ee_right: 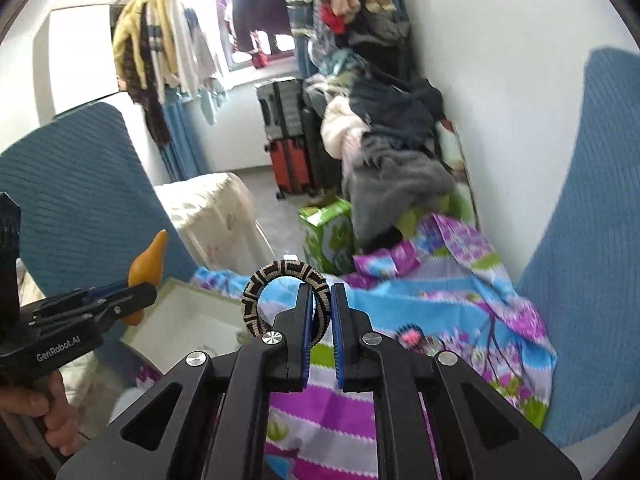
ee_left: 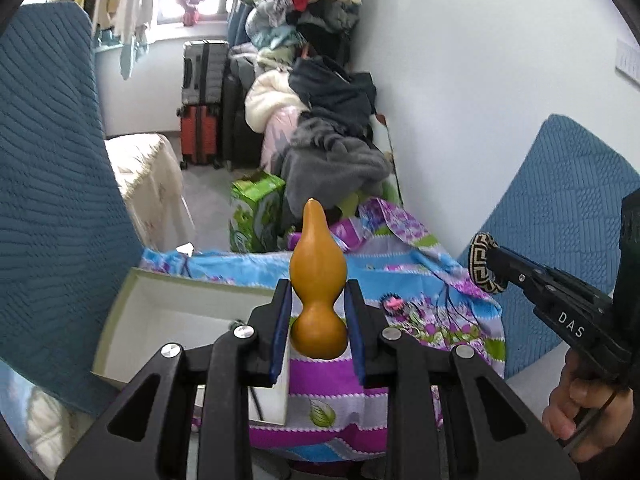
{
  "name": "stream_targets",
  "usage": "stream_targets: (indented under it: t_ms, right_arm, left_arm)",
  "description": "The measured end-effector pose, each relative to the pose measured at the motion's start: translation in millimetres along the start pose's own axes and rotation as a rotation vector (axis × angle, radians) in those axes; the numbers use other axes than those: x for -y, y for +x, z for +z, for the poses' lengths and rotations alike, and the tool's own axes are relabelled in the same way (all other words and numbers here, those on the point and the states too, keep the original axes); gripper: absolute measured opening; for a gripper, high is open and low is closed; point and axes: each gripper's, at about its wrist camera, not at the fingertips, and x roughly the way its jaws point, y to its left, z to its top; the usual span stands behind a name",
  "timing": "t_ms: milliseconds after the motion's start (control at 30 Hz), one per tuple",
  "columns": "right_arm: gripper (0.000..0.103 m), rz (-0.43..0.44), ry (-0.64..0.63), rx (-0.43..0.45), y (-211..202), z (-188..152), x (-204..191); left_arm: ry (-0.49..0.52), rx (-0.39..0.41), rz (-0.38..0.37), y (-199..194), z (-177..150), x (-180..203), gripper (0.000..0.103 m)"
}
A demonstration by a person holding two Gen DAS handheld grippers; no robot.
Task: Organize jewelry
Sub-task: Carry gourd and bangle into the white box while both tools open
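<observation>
My left gripper (ee_left: 318, 292) is shut on an amber gourd-shaped pendant (ee_left: 318, 276), held upright at its waist above the table. In the right wrist view that gourd (ee_right: 150, 258) shows at the left, in the left gripper (ee_right: 138, 294). My right gripper (ee_right: 321, 308) is shut on a black-and-cream patterned bangle (ee_right: 280, 274), gripped by its right side, the loop arching left. The same bangle (ee_left: 482, 258) and right gripper (ee_left: 498, 264) appear at the right of the left wrist view. An open white box (ee_left: 168, 316) sits below on the left. A small pink-and-black trinket (ee_left: 394, 304) lies on the cloth.
A floral cloth (ee_right: 440, 312) in purple and blue covers the table. Blue quilted chair backs (ee_left: 48, 180) (ee_right: 592, 240) stand at both sides. Suitcases (ee_left: 202, 100), a green carton (ee_left: 256, 208) and a heap of clothes (ee_left: 332, 128) fill the room behind. A hand (ee_left: 588, 412) holds the right gripper.
</observation>
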Motion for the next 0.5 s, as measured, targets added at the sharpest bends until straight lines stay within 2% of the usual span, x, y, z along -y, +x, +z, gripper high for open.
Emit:
stream_targets:
  t_ms: [233,500]
  right_arm:
    - [0.007,0.078,-0.054,0.007,14.9,14.5,-40.0]
    - [0.007,0.159,-0.125,-0.073,56.3,2.9,-88.0]
  left_arm:
    - [-0.023,0.032,0.042,-17.5,3.8,-28.9,0.027]
    - [-0.116,-0.014,0.103,-8.5,-17.2,-85.1,0.027]
